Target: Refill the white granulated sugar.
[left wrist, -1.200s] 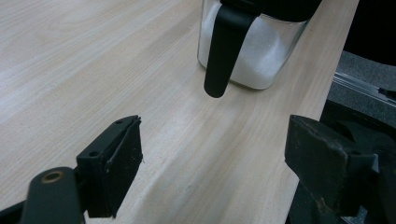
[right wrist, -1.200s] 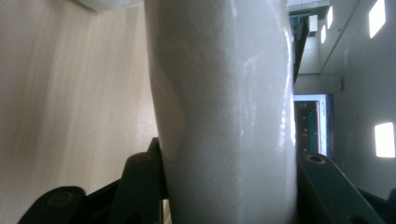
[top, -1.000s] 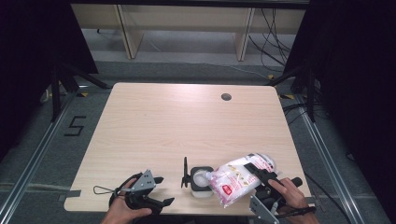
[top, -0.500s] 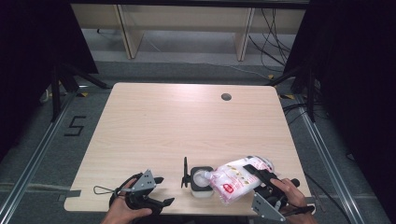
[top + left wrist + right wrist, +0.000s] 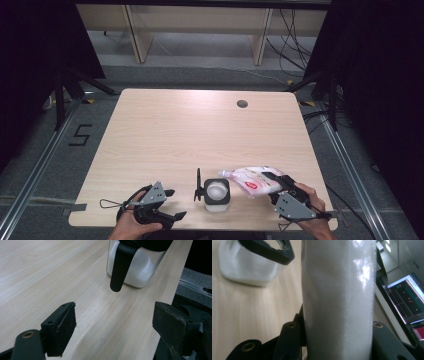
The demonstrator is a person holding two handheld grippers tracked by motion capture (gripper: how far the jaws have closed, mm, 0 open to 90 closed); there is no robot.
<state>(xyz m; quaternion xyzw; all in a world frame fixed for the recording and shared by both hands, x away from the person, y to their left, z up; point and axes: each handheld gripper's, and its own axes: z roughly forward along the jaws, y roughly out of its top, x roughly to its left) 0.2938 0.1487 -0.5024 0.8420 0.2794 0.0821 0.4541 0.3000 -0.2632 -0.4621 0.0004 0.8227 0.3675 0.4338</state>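
Note:
A glass jar [image 5: 217, 194] with a black rim holds white powder near the table's front edge; its black lid [image 5: 198, 185] stands flipped open on its left. My right gripper [image 5: 275, 184] is shut on a white and pink pouch [image 5: 251, 180], which lies tilted just right of the jar, spout toward it. In the right gripper view the pouch [image 5: 337, 290] stands between the jaws, with the jar [image 5: 249, 265] at the upper left. My left gripper [image 5: 176, 203] is open left of the jar. In its view the jar [image 5: 140, 267] and hanging lid [image 5: 120, 267] are ahead of my left gripper [image 5: 113, 322].
The wooden table [image 5: 200, 130] has a round cable hole [image 5: 242, 104] at the back right. Its front edge [image 5: 167, 302] runs close by the jar. Metal rails and dark floor flank the table; monitors [image 5: 407, 300] glow off to the right.
The pouch has swung off the jar's mouth to the right, so the whole jar top shows. My right gripper shifted with it. The left gripper has barely moved.

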